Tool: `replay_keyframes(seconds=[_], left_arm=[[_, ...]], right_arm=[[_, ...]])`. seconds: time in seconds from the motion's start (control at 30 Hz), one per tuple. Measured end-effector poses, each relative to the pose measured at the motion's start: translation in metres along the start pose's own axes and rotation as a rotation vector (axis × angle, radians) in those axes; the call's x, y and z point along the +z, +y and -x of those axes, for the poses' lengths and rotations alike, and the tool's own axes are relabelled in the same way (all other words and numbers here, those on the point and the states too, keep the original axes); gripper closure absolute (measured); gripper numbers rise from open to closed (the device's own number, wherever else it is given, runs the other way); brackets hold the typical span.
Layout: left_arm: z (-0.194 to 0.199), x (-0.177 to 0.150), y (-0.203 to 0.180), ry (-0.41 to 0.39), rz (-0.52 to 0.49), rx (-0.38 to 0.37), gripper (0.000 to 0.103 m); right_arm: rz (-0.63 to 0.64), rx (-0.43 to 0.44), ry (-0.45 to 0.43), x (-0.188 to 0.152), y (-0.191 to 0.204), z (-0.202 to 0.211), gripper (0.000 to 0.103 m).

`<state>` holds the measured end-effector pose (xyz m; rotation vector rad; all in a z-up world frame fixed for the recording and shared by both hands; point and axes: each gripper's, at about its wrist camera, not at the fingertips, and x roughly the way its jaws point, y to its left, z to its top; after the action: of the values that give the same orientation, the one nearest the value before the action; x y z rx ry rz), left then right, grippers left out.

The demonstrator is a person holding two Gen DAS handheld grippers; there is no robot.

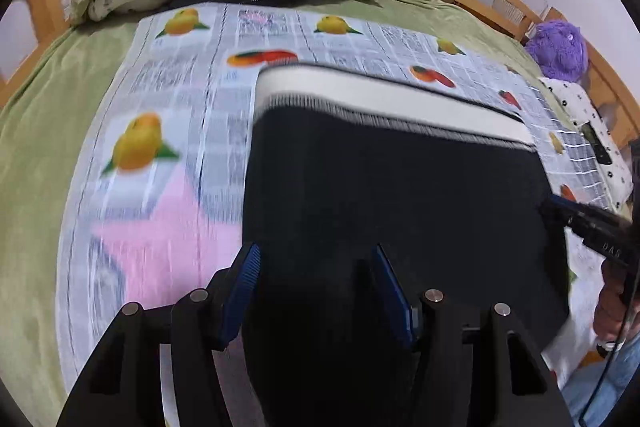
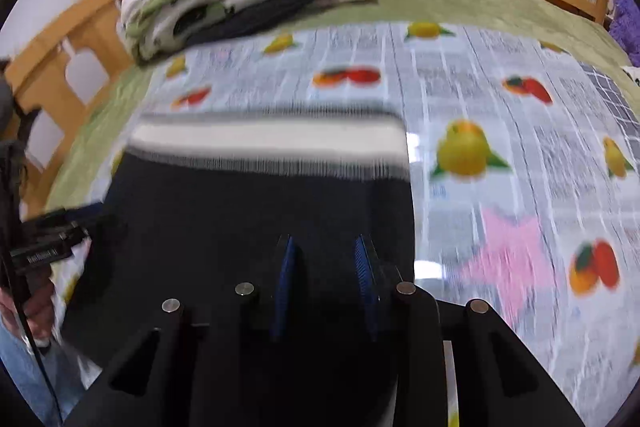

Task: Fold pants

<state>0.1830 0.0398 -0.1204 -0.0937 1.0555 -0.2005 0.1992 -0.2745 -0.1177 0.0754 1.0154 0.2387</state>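
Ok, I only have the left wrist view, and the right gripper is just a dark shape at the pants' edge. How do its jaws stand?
Observer: The right gripper has its blue pads a narrow gap apart over the dark pants. I cannot tell if they pinch fabric.
Operator: What lies beside the pants there?
Observer: The fruit-print mat, with a pink star just past the pants' edge.
Operator: Is my gripper visible?
Observer: Yes, the left gripper is at the pants' opposite edge.
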Motion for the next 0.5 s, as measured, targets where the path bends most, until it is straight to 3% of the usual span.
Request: replay_keyframes(seconds=[0.2,0.5], left_arm=[[0.023,-0.052,0.000,0.000,0.039,-0.002,0.047],[0.047,-0.083,-0.006,0.027,0.009,0.042,0.047]], right_arm=[[-0.019,0.001,0.082,-0.053,-0.002,0.028,0.071],[-0.090,-0.050,0.125,-0.107,-0.011,0.046,0.072]])
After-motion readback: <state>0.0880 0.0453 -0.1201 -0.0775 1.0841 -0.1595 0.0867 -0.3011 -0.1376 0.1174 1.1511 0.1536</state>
